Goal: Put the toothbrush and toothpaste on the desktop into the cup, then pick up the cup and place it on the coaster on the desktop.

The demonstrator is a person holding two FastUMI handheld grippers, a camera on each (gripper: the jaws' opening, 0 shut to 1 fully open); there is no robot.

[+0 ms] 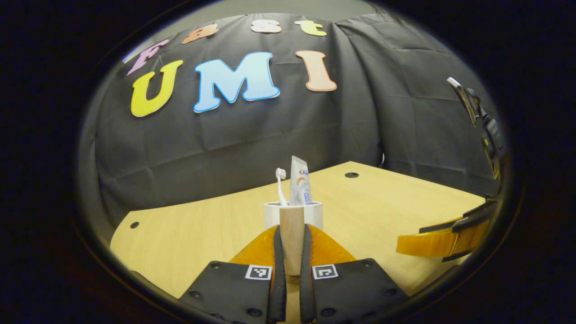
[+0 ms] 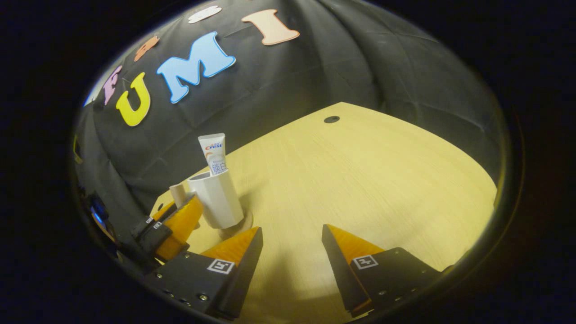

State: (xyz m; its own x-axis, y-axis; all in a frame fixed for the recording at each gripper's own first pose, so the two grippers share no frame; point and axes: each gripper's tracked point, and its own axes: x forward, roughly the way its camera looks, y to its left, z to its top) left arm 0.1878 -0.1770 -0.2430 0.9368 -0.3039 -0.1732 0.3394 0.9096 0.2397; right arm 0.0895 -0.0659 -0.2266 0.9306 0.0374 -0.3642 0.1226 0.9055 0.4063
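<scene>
Near the middle of the wooden tabletop (image 1: 189, 234) stands the white cup (image 1: 315, 212), upright, with the toothbrush (image 1: 281, 184) and the toothpaste tube (image 1: 299, 182) standing in it, brush head and tube end rising above the rim. In the left gripper view the left tongs (image 1: 292, 252) are drawn narrow around the cup's wooden handle (image 1: 292, 238), both fingers pressing its sides, the handle pointing back toward the camera. In the right gripper view the cup (image 2: 218, 198) appears just in front of and to the left of the right tongs (image 2: 291, 234), with the toothpaste tube (image 2: 214, 153) leaning out of it; beneath the cup's base a round wooden coaster (image 2: 240, 225) peeks out, and the cup sits on it. The right tongs are spread wide and hold nothing, their fingers hovering over bare wood beside the cup, apart from it. The left tongs (image 2: 180, 216) can also be seen there on the cup's far side, at the handle (image 2: 177, 193). In the left gripper view the right tongs (image 1: 445, 240) lie off to the cup's right, well apart. Two dark round holes (image 1: 351, 174) mark the tabletop beyond and beside the cup, and black cloth (image 1: 270, 121) hangs behind it all.
</scene>
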